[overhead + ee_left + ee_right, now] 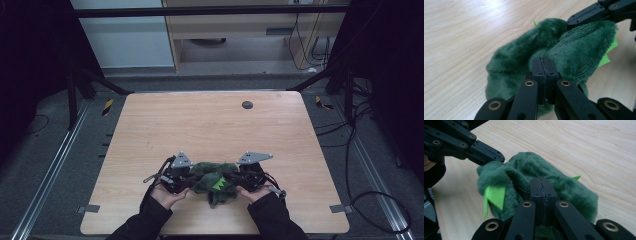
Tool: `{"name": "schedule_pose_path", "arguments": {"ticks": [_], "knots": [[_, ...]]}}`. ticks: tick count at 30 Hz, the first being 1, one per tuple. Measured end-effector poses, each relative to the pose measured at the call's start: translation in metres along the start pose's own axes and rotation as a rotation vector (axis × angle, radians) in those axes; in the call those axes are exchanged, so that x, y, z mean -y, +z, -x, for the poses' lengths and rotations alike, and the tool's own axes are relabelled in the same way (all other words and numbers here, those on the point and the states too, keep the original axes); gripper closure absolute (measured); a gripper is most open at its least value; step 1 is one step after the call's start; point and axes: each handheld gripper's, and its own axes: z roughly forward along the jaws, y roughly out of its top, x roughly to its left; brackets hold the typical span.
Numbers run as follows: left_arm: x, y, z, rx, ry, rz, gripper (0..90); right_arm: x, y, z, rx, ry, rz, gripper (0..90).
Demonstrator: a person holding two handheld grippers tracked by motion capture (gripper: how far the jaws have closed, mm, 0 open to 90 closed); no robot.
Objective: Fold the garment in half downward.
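both tools, left tool (192, 178) and right tool (231, 176), are pinching the soft, light green plush toy (215, 181) by opposite fabric edges, likely sagging between them.

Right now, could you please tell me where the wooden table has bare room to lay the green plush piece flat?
The light wooden table is bare from the small dark round disc down to the grippers. The near edge is crowded: left gripper, right gripper and fuzzy green plush piece.
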Motion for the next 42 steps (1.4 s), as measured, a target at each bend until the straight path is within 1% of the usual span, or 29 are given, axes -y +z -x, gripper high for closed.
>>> {"name": "schedule_pose_path", "arguments": {"ticks": [2,4,6,11,12,15,18,22,23,29,33,36,38,39,41,42], "knots": [[0.003,-0.003,0.003,0.000,0.012,-0.007,89.7,0.002,-0.002,-0.001,-0.003,-0.002,0.000,89.9],[0.006,-0.003,0.005,0.002,0.009,-0.011,89.8,0.005,-0.003,-0.002,-0.001,-0.004,-0.005,89.8],[0.011,-0.003,0.008,-0.001,0.017,-0.021,89.7,0.007,-0.004,-0.003,-0.003,-0.006,-0.009,89.8],[0.019,-0.002,0.012,0.004,0.014,-0.044,89.7,0.014,-0.005,-0.008,-0.009,-0.009,-0.032,89.7],[0.022,-0.001,0.012,0.007,0.015,-0.054,89.7,0.017,-0.006,-0.009,-0.011,-0.012,-0.040,89.5],[0.025,0.000,0.013,0.010,0.010,-0.063,89.7,0.019,-0.007,-0.011,-0.014,-0.010,-0.039,89.3],[0.028,0.002,0.012,0.006,0.009,-0.083,89.8,0.023,-0.008,-0.011,-0.016,-0.008,-0.045,89.2],[0.032,0.008,0.011,-0.002,0.003,-0.105,89.8,0.029,-0.005,-0.012,-0.021,-0.007,-0.068,89.4],[0.033,0.010,0.011,-0.005,0.009,-0.117,89.8,0.031,-0.003,-0.011,-0.018,-0.005,-0.076,89.5],[0.036,0.015,0.012,-0.018,0.014,-0.133,89.8,0.034,0.001,-0.011,-0.017,-0.014,-0.093,89.5],[0.037,0.018,0.013,-0.016,0.023,-0.146,89.8,0.038,0.002,-0.009,-0.017,-0.012,-0.101,89.6],[0.038,0.017,0.012,-0.018,0.018,-0.140,89.7,0.038,0.003,-0.008,-0.020,-0.009,-0.100,89.5],[0.038,0.015,0.012,-0.022,0.009,-0.125,89.7,0.037,0.002,-0.008,-0.023,-0.003,-0.093,89.0],[0.037,0.012,0.012,-0.025,0.009,-0.113,89.4,0.035,-0.001,-0.007,-0.028,-0.002,-0.073,87.7],[0.035,0.007,0.011,-0.034,0.006,-0.087,88.1,0.034,-0.003,-0.007,-0.024,0.000,-0.063,87.2],[0.034,0.004,0.009,-0.041,0.005,-0.070,85.0,0.031,-0.009,-0.006,-0.018,0.006,-0.034,85.8]]}}
